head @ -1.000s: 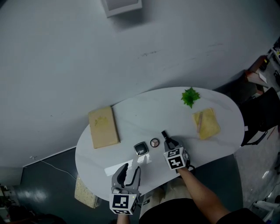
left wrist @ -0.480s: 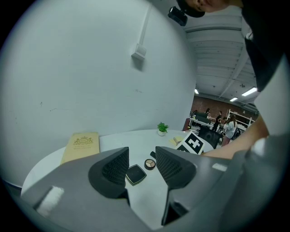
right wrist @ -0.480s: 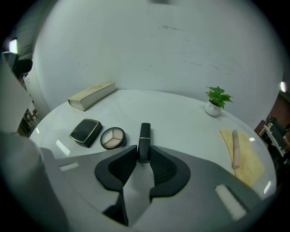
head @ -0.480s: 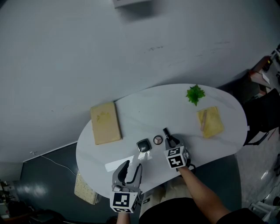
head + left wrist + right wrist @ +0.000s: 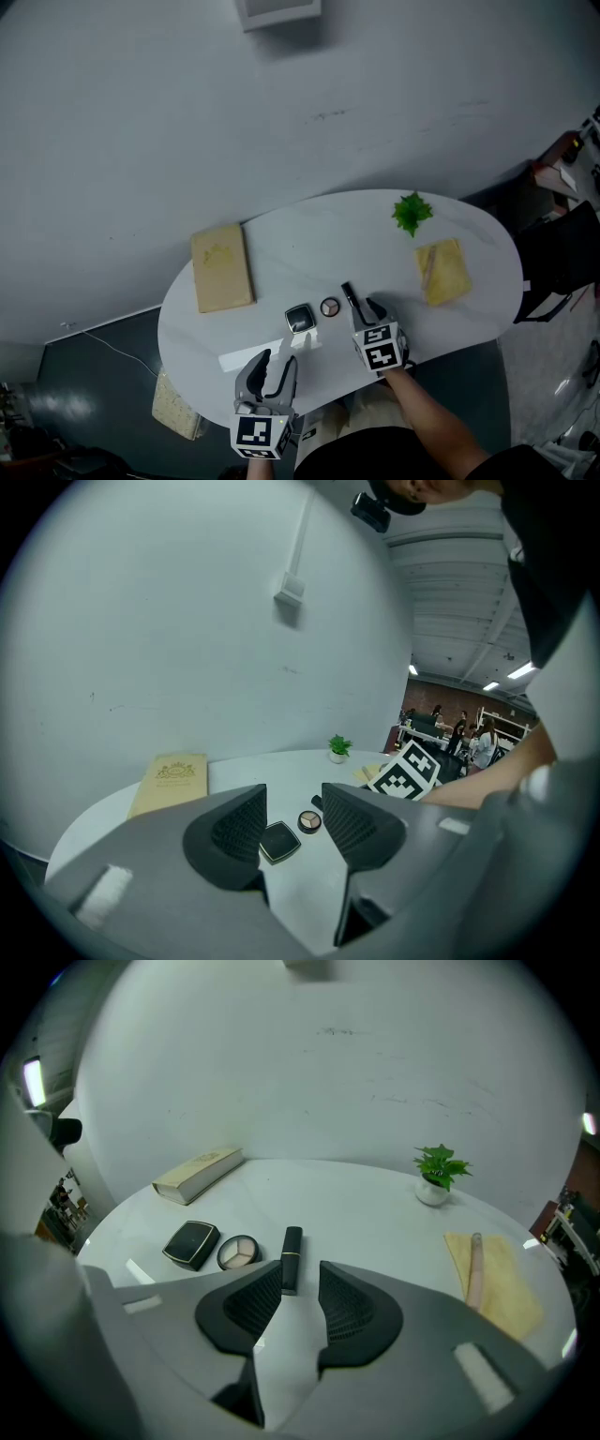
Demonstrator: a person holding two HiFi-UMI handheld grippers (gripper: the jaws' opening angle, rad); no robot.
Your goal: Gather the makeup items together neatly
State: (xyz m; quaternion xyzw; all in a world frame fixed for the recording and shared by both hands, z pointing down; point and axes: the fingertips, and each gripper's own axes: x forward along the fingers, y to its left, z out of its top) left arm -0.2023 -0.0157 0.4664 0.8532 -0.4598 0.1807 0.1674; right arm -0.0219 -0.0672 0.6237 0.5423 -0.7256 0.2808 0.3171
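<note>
Compact [image 5: 300,320], eyeshadow [image 5: 330,307] and lipstick [image 5: 349,298] are lying side by side on the surface [image 5: 309,244]; gathering looks nearly done. Right gripper [image 5: 362,309] has just been opening, with the lipstick's end loose at its tips. Left gripper [image 5: 272,356] is hovering part-open, empty.

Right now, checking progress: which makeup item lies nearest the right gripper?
The slim black lipstick tube, just ahead of its jaws; round palette and square compact lie further left.

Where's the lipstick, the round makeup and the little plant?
lipstick [image 5: 291,1258], right gripper view, middle of the black tube
round makeup [image 5: 238,1252], right gripper view, centre of its powder
little plant [image 5: 440,1164], right gripper view, its green leaves
</note>
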